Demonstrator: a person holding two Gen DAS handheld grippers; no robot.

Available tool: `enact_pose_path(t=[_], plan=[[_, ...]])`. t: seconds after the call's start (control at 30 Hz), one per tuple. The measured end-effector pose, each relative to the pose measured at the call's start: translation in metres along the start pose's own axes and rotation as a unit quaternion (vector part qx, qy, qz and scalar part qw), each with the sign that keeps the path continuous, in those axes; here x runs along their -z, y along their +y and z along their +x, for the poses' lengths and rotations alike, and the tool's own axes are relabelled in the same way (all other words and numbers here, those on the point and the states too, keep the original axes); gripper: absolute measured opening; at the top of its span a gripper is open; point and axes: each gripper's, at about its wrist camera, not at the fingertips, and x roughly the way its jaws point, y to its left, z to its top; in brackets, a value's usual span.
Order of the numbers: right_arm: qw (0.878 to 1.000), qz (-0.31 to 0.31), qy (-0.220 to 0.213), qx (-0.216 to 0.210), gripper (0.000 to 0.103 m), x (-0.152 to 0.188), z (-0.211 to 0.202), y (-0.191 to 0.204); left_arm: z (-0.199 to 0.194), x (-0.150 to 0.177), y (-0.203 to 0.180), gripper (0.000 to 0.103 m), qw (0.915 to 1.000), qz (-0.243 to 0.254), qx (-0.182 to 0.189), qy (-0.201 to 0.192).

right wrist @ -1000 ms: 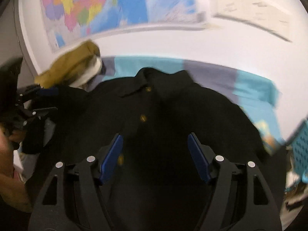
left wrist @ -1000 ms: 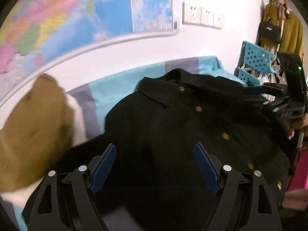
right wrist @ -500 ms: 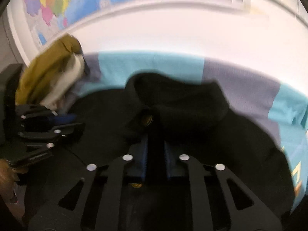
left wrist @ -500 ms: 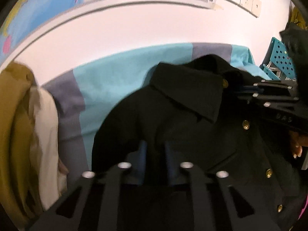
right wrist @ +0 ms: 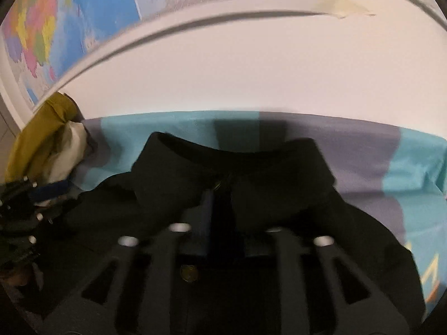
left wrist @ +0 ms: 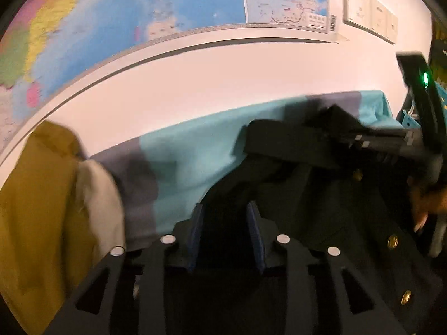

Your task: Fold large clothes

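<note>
Black wool-like cloth fills the lower part of both views: the coat [right wrist: 251,184] lies spread on the striped sheet [left wrist: 190,156], collar toward the wall, brass buttons down its front. Judging by how it lies, the folding has hardly begun; no panel is turned over and the body looks full width. I cannot see the sleeves or the hem, so I cannot say how they lie.

My left tool [left wrist: 225,231] has its blue pads drawn in narrow, and a ridge of the coat's shoulder cloth sits between them, so I judge it is pinching the coat near that shoulder. My right tool [right wrist: 223,217] is closed close together on the placket just below the collar, with a button [right wrist: 187,273] showing under its frame. Blur keeps me from saying how firm either grip is.

What remains, I think, is nearly everything: bring the sides in, then double the length.

Around me, a mustard garment [left wrist: 36,201] with a cream garment [left wrist: 97,203] against it is heaped at the left end of the sheet, near the coat's shoulder; it could crowd a sideways fold. The wall map [left wrist: 117,16] and the sockets [left wrist: 368,14] hang clear above. A teal crate [left wrist: 409,118] stands past the right end of the sheet, well apart from where I am working.
</note>
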Motion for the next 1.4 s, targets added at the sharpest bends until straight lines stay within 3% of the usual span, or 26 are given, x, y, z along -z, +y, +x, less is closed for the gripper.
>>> enact_pose_path(t=[0.03,0.1,0.17,0.2,0.23,0.3,0.47,0.57,0.67,0.8,0.83,0.87,0.9,0.93,0.97,1.0,1.03,1.1,1.17,1.23,1.33,1.4], plan=[[1.000,0.002,0.000,-0.001,0.051,0.001,-0.014,-0.002,-0.011,0.009,0.003,0.044,0.9999,-0.005,0.012,-0.005],[0.999,-0.003,-0.014,-0.039,0.052,0.011,-0.056,-0.008,-0.033,0.028,0.010,0.050,0.9995,-0.004,0.027,-0.017],[0.998,-0.012,-0.030,-0.049,0.069,0.029,-0.099,-0.017,-0.058,0.051,0.014,0.061,0.9989,-0.001,0.041,-0.023],[0.998,-0.013,-0.038,-0.049,0.073,0.036,-0.115,-0.021,-0.066,0.060,0.015,0.061,0.9986,-0.001,0.047,-0.023],[0.998,-0.014,-0.049,-0.048,0.074,0.053,-0.144,-0.031,-0.076,0.071,0.017,0.062,0.9982,-0.002,0.057,-0.019],[0.998,-0.005,-0.050,-0.039,0.076,0.076,-0.173,-0.047,-0.091,0.097,0.022,0.075,0.9962,-0.016,0.085,-0.002],[0.998,0.064,-0.010,-0.011,0.079,0.159,-0.226,-0.107,-0.106,0.153,0.019,0.076,0.9868,-0.051,0.144,0.055],[0.993,0.118,0.009,-0.029,0.080,0.208,-0.248,-0.136,-0.109,0.179,0.013,0.076,0.9787,-0.060,0.178,0.082],[0.989,0.138,0.016,-0.044,0.082,0.240,-0.258,-0.141,-0.117,0.192,0.004,0.078,0.9705,-0.060,0.215,0.092],[0.987,0.142,0.039,-0.060,0.082,0.272,-0.250,-0.139,-0.119,0.208,-0.013,0.088,0.9546,-0.055,0.270,0.114],[0.988,0.141,0.033,-0.061,0.082,0.277,-0.248,-0.138,-0.120,0.210,-0.018,0.089,0.9574,-0.049,0.264,0.107],[0.988,0.137,0.019,-0.064,0.072,0.280,-0.250,-0.137,-0.122,0.212,-0.024,0.089,0.9611,-0.044,0.253,0.102],[0.988,0.138,0.020,-0.064,0.067,0.280,-0.250,-0.136,-0.123,0.213,-0.026,0.079,0.9638,-0.044,0.244,0.097],[0.988,0.141,0.016,-0.063,0.041,0.279,-0.251,-0.137,-0.124,0.212,-0.029,0.066,0.9647,-0.043,0.242,0.095],[0.985,0.152,0.012,-0.083,0.024,0.278,-0.252,-0.138,-0.123,0.210,-0.031,0.040,0.9687,-0.046,0.223,0.098],[0.982,0.159,0.007,-0.102,0.023,0.280,-0.256,-0.141,-0.123,0.208,-0.028,0.021,0.9704,-0.053,0.213,0.100],[0.982,0.157,-0.004,-0.105,0.021,0.279,-0.262,-0.138,-0.124,0.206,-0.025,0.016,0.9699,-0.061,0.214,0.099],[0.980,0.155,-0.030,-0.124,0.019,0.274,-0.281,-0.133,-0.136,0.200,-0.012,0.015,0.9673,-0.091,0.221,0.084],[0.977,0.144,-0.069,-0.143,0.018,0.267,-0.310,-0.124,-0.154,0.199,-0.002,0.015,0.9665,-0.099,0.226,0.069],[0.979,0.131,-0.078,-0.138,0.018,0.263,-0.321,-0.119,-0.166,0.201,0.004,0.015,0.9681,-0.093,0.224,0.064],[0.979,0.152,-0.032,-0.135,0.019,0.270,-0.298,-0.128,-0.162,0.211,-0.003,0.016,0.9729,-0.074,0.199,0.091],[0.983,0.156,0.013,-0.097,0.023,0.277,-0.275,-0.134,-0.145,0.219,-0.015,0.025,0.9756,-0.043,0.176,0.124]])
